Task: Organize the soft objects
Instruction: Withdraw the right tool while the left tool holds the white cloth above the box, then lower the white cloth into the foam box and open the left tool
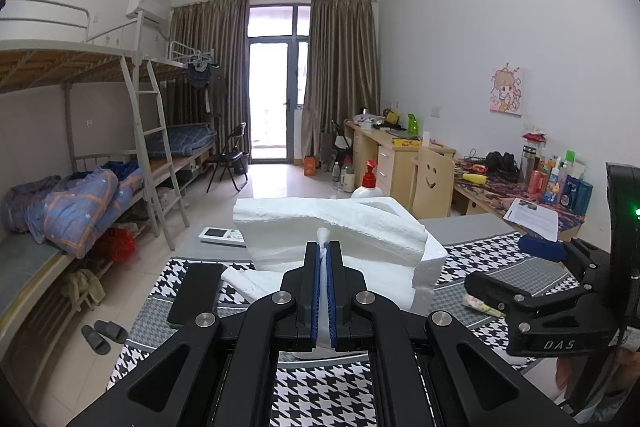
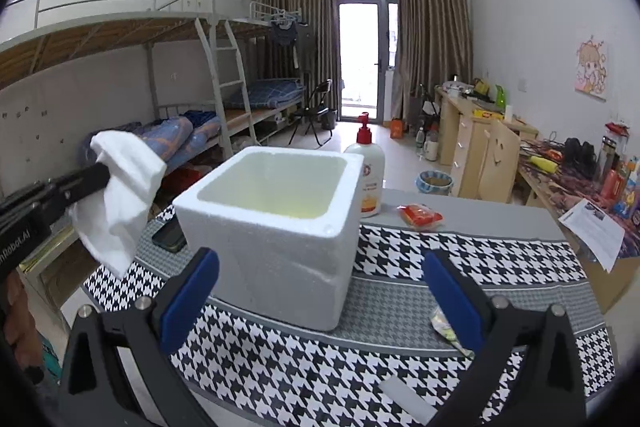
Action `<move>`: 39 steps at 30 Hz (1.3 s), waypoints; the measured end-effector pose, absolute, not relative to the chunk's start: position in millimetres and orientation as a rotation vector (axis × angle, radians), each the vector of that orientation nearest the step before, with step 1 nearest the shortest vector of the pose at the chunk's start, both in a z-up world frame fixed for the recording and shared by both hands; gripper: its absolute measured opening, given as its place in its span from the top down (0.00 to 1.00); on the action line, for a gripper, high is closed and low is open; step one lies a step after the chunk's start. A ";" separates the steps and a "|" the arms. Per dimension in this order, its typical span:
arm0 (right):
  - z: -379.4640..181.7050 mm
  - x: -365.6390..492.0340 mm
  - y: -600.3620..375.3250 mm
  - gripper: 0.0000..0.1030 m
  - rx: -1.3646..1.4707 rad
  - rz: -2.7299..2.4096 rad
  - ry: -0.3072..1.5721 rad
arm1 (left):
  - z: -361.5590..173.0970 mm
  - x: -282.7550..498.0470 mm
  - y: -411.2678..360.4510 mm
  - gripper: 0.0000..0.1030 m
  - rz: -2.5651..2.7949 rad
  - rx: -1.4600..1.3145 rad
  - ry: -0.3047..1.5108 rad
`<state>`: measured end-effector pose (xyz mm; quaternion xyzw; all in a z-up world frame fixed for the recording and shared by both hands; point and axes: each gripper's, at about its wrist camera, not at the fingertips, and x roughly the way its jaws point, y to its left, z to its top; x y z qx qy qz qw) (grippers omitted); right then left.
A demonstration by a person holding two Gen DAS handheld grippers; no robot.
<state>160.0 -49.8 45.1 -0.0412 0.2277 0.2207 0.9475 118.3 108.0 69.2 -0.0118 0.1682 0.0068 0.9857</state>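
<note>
My left gripper (image 1: 325, 247) is shut on a white cloth (image 1: 244, 281), pinched between the blue pads with a tuft poking out above them. In the right wrist view the left gripper (image 2: 100, 173) holds the cloth (image 2: 120, 203) in the air, left of the white foam box (image 2: 272, 227) and about level with its rim. The box stands open-topped and looks empty on the houndstooth table cover (image 2: 440, 259). My right gripper (image 2: 320, 261) is open, close in front of the box, with nothing between its pads. Seen from the left wrist, the right gripper (image 1: 508, 267) sits right of the box (image 1: 360, 227).
A red-pump lotion bottle (image 2: 366, 179) stands behind the box, with a red packet (image 2: 420, 217) to its right. A black phone (image 2: 170, 235) lies left of the box, and a remote control (image 1: 222, 235) beyond it. A small pale packet (image 2: 444, 327) lies by my right finger.
</note>
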 end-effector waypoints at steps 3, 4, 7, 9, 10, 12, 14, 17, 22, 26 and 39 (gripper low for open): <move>45.3 152.4 -57.8 0.00 -0.049 0.520 0.408 | 69.6 113.2 101.8 0.97 0.006 -0.021 0.331; 45.3 152.4 -57.8 0.00 -0.049 0.520 0.408 | 69.7 111.2 100.7 0.97 0.004 -0.023 0.327; 42.5 143.0 -67.8 0.00 0.002 0.544 0.353 | 69.6 108.5 97.8 0.97 -0.002 -0.030 0.317; 39.7 141.1 -72.3 0.00 0.011 0.556 0.358 | 70.6 111.0 96.3 0.97 -0.007 -0.021 0.317; 37.7 140.7 -76.4 0.00 0.022 0.558 0.365 | 71.4 112.5 94.9 0.97 -0.011 -0.019 0.316; 37.8 139.3 -82.8 0.00 0.038 0.549 0.362 | 72.3 116.2 92.0 0.97 -0.021 -0.016 0.311; 38.3 136.3 -87.7 0.00 0.030 0.535 0.361 | 72.6 122.3 88.9 0.97 -0.028 -0.009 0.313; 39.1 131.2 -95.3 0.00 0.014 0.503 0.348 | 72.3 132.3 85.9 0.97 -0.046 -0.009 0.324; 39.1 122.7 -106.3 0.00 -0.005 0.470 0.351 | 73.6 151.6 82.4 0.97 -0.067 -0.011 0.340; 37.0 118.0 -124.3 0.00 0.024 0.434 0.334 | 74.7 168.6 81.9 0.97 -0.081 -0.013 0.352; 26.1 124.4 -153.5 0.00 0.055 0.319 0.368 | 68.9 235.6 79.0 0.97 -0.065 -0.020 0.433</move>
